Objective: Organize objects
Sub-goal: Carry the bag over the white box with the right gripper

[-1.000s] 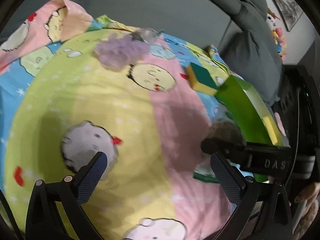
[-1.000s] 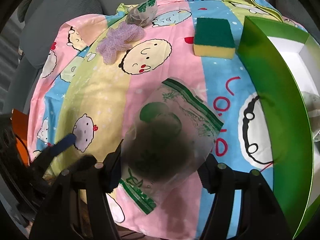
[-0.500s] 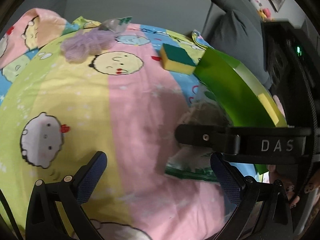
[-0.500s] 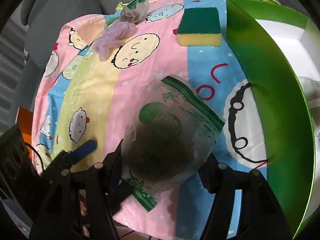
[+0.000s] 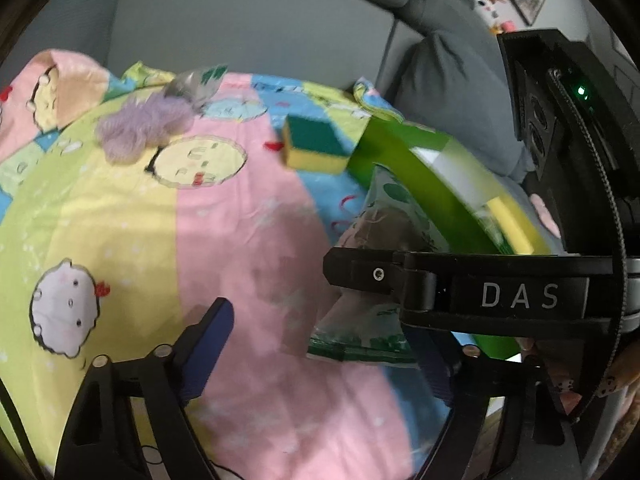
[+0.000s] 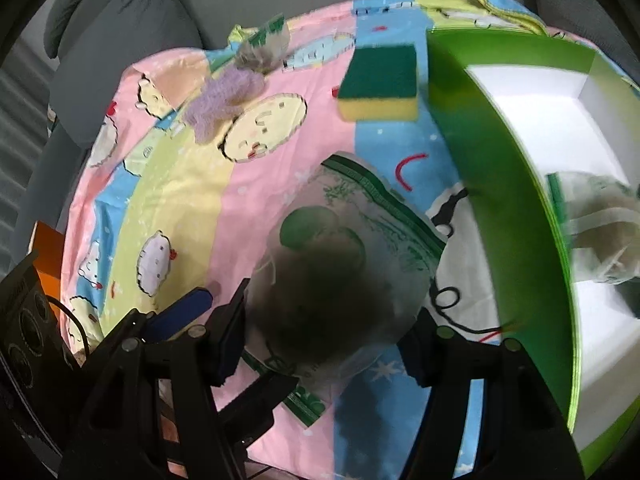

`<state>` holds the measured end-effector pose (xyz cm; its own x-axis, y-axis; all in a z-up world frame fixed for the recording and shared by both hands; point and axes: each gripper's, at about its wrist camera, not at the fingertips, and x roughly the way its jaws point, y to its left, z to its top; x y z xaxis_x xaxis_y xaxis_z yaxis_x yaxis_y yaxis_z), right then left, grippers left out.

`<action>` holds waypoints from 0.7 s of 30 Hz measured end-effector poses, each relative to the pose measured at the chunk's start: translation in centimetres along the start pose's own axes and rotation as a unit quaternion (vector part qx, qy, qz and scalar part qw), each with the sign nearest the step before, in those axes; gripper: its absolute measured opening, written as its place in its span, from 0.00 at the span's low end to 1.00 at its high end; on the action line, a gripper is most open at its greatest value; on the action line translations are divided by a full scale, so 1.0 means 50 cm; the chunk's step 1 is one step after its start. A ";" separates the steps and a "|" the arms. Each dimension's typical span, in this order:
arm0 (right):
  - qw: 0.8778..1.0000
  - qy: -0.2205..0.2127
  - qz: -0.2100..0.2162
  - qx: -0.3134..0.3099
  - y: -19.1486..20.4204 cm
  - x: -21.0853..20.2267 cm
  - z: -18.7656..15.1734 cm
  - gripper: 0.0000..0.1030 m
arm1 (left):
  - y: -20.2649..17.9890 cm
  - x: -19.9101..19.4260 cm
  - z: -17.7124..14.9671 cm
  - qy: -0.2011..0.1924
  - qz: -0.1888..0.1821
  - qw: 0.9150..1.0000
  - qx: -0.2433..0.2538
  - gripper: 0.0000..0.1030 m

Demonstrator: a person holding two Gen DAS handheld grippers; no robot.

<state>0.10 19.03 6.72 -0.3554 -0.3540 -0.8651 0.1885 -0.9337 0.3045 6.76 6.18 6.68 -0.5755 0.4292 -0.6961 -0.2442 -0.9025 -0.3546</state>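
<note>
My right gripper (image 6: 324, 328) is shut on a clear zip bag with green print and a dark lump inside (image 6: 340, 264), held above the cartoon sheet, left of the green box (image 6: 500, 184). The bag also shows in the left wrist view (image 5: 384, 232), behind the right gripper's black finger. My left gripper (image 5: 320, 344) is open and empty above the pink stripe of the sheet. A green-and-yellow sponge (image 6: 380, 84) lies by the box's far corner. A purple fuzzy item (image 6: 224, 100) and a second small bag (image 6: 264, 48) lie at the far edge.
The green box has a white inside that holds another bagged item (image 6: 600, 220) and a yellow sponge (image 5: 516, 220). The patterned sheet (image 5: 120, 208) covers the work surface. A grey sofa (image 5: 240, 20) stands behind. An orange object (image 6: 48, 248) sits at the left.
The right gripper has carried the bag to the right, closer to the green box. The left gripper has swung to the right, so the right gripper and bag fill more of its view.
</note>
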 end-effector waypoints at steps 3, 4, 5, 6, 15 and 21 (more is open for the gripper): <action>1.000 -0.027 0.009 0.010 -0.005 -0.043 0.004 0.62 | -0.025 -0.026 0.025 -0.022 -0.009 1.000 0.010 0.82; 0.999 -0.038 0.013 0.015 -0.007 -0.059 0.006 0.62 | -0.034 -0.035 0.031 -0.029 -0.012 0.999 0.014 0.82; 0.998 -0.054 0.021 0.022 -0.012 -0.082 0.006 0.62 | -0.048 -0.047 0.040 -0.040 -0.017 0.999 0.022 0.82; 0.997 -0.063 0.028 0.026 -0.014 -0.096 0.007 0.62 | -0.059 -0.055 0.047 -0.047 -0.021 0.998 0.028 0.82; 0.985 -0.157 0.055 0.055 -0.061 -0.235 -0.017 0.62 | -0.185 -0.092 0.090 -0.089 -0.044 0.990 0.097 0.82; 0.977 -0.200 0.027 0.074 -0.112 -0.292 -0.034 0.62 | -0.249 -0.065 0.104 -0.085 -0.061 0.987 0.119 0.82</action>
<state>5.78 29.51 16.98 -0.6828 -0.3679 -0.6312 0.0929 -0.9007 0.4245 7.62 15.81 16.60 -0.6479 0.5413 -0.5359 -0.4849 -0.8357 -0.2578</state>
